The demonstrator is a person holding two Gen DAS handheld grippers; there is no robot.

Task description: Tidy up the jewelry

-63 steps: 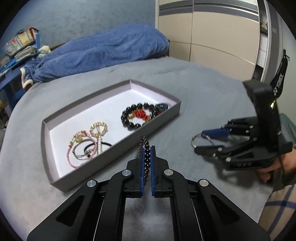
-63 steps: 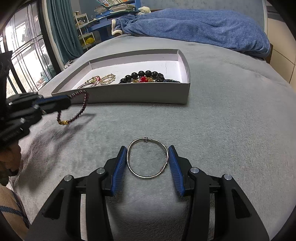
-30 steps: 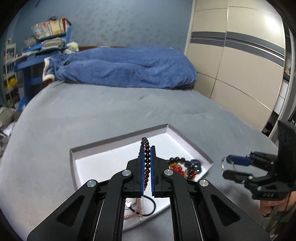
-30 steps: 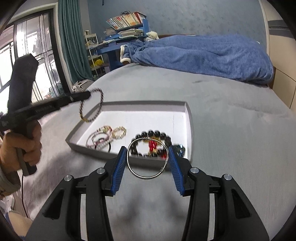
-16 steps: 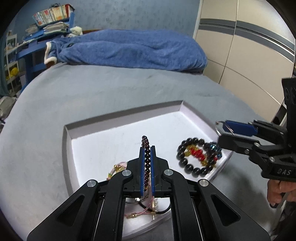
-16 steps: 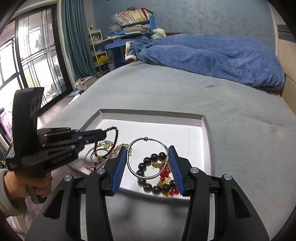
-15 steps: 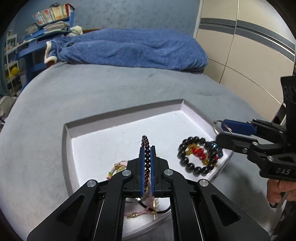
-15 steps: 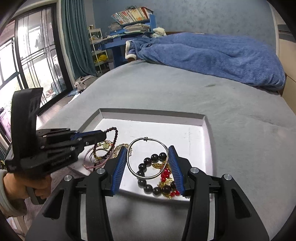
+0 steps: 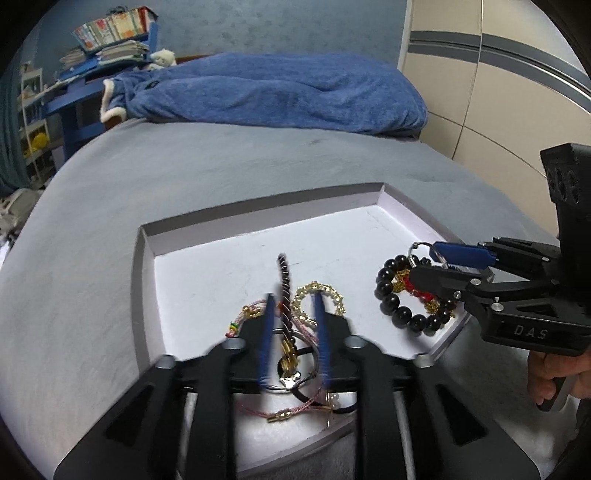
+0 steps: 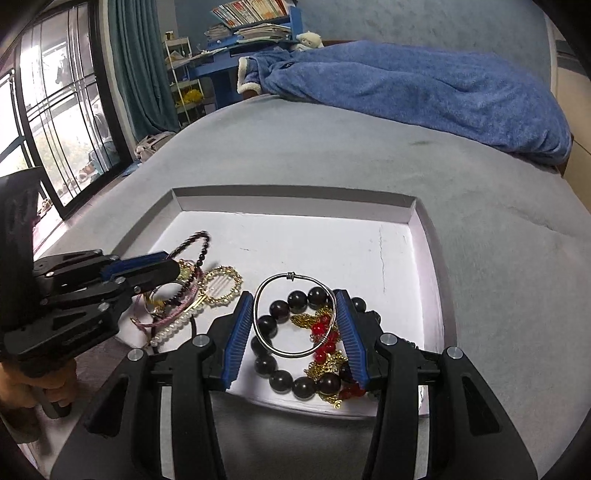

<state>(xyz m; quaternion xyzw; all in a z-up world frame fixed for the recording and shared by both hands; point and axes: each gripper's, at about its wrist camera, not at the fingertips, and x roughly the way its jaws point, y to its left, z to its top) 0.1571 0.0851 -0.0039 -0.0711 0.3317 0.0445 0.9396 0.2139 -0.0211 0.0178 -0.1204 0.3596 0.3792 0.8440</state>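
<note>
A grey tray (image 9: 258,209) (image 10: 295,194) with a white floor lies on the grey bed. My left gripper (image 9: 292,297) (image 10: 171,265) hangs low over the tray's near left corner. Its jaws are opening, and the dark red bead bracelet (image 9: 283,273) (image 10: 202,240) stands loose between the pads, which no longer press it. Under it lies a pile of gold, pink and pearl bracelets (image 9: 317,291) (image 10: 221,284). My right gripper (image 10: 293,293) (image 9: 424,258) is shut on a silver bangle (image 10: 288,275) (image 9: 415,248), just above the black bead bracelet (image 10: 273,326) (image 9: 399,314) with red and gold beads.
A blue blanket (image 9: 277,96) (image 10: 406,85) lies across the far end of the bed. A beige wardrobe (image 9: 498,92) stands to the right, a blue shelf with books (image 9: 110,33) and a window (image 10: 55,129) to the left. A hand (image 9: 557,373) (image 10: 22,384) grips each handle.
My left jaws have parted and let go of the dark red bracelet, which is slipping down. Both grippers have sunk closer to the tray, the right one over the black beads.
</note>
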